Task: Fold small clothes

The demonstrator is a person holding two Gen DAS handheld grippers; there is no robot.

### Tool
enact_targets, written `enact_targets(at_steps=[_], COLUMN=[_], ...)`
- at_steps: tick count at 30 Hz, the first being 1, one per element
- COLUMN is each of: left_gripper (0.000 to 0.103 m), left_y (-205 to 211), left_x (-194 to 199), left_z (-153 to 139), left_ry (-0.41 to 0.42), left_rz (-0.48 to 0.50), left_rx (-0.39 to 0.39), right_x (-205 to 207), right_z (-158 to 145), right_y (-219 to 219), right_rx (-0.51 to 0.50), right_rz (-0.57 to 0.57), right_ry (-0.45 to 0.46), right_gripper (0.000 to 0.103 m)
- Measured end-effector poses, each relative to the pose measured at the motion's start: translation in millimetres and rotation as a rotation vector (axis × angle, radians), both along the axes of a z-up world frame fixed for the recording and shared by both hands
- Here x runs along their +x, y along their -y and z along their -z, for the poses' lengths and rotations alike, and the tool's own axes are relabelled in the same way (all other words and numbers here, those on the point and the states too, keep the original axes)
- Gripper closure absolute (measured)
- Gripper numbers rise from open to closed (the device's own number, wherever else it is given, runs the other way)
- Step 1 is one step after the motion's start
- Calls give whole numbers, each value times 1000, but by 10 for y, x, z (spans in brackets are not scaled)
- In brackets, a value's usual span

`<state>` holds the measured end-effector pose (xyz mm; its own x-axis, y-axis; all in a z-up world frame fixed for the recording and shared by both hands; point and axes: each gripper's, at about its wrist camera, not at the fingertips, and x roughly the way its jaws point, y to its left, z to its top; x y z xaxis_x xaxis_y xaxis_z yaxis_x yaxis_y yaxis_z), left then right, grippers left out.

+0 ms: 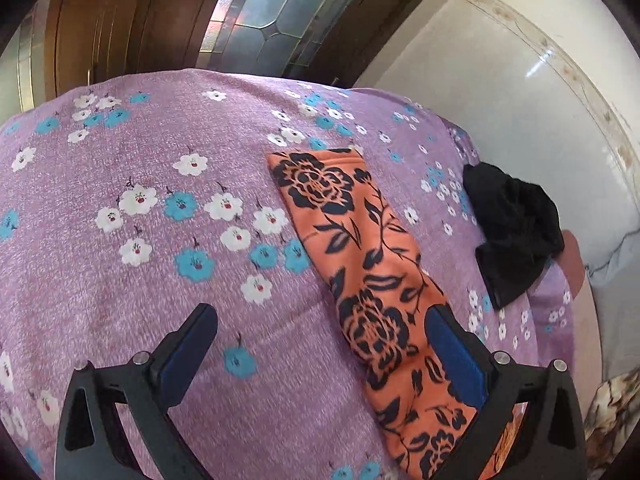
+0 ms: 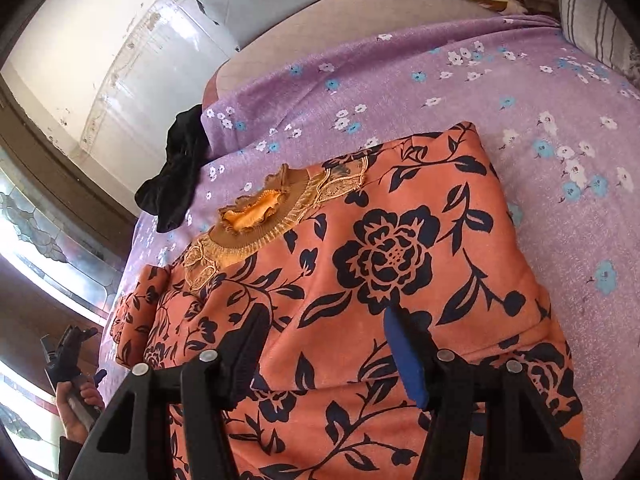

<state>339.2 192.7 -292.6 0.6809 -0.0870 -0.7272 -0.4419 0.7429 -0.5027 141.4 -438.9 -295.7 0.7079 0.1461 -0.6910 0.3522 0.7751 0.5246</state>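
Orange fabric printed with dark navy roses and leaves, a small garment (image 2: 384, 264), lies on the purple bedsheet with white and blue flowers (image 2: 520, 92) and fills the centre and bottom of the right wrist view. Its gathered mustard-yellow lace neckline (image 2: 256, 216) sits left of centre, facing up. The garment is partly folded: one layer ends in a straight edge low in the frame, over more of the same fabric beneath.

The right gripper (image 2: 328, 344) hangs over that folded edge at the bottom centre, jaws parted moderately with cloth showing between them; whether the blue pads press on the fabric is hard to tell from this angle.

In the left wrist view the same garment (image 1: 372, 264) runs as a narrow orange strip from the centre to the lower right. The left gripper (image 1: 320, 344) is spread wide at the bottom of the frame and holds nothing: one finger is over bare sheet, the other over the strip.

A crumpled black cloth (image 1: 512, 232) lies at the right edge of the bed, well apart from the garment
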Motion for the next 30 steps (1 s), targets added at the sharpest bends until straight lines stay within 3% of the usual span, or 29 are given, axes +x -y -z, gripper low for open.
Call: enact_targets(at_steps=[4, 7, 8, 10, 11, 12, 14, 15, 18, 21, 25, 30], left_gripper=[7, 27, 31, 31, 42, 68, 91, 95, 97, 97, 97, 97], left_y=[-134, -33, 38, 179, 224, 245, 237, 229, 258, 538, 1176, 2220], left_x=[167, 358, 411, 474, 505, 540, 595, 604, 561, 509, 329, -215], left_z=[80, 168, 188, 157, 149, 165, 233, 261, 178, -202, -718, -1221], left_ry=[43, 37, 28, 19, 14, 15, 2, -5, 5, 81, 176, 300], left_rz=[-1, 80, 95, 105, 107, 114, 107, 95, 67, 140, 307, 578], left_rx=[-67, -184, -196, -140, -131, -156, -187, -176, -127, -5, 111, 260], right_x=[72, 125, 140, 149, 150, 149, 145, 148, 149, 126, 55, -94], right_z=[2, 6, 12, 27, 33, 38, 45, 49, 40, -34, -156, -340], right_y=[-96, -167, -183, -176, -164, -151, -113, -92, -31, -3, 31, 163], right_rx=[-30, -56, -64, -68, -65, -63, -65, -63, -48, -50, -57, -51], right_rz=[-21, -38, -41, -43, -43, -42, -32, -27, -12, 4, 27, 85], right_ry=[6, 5, 1, -1, -2, -1, -2, -3, 4, 31, 66, 129], right_gripper=[40, 40, 40, 40, 40, 40, 40, 40, 40, 40, 40, 40])
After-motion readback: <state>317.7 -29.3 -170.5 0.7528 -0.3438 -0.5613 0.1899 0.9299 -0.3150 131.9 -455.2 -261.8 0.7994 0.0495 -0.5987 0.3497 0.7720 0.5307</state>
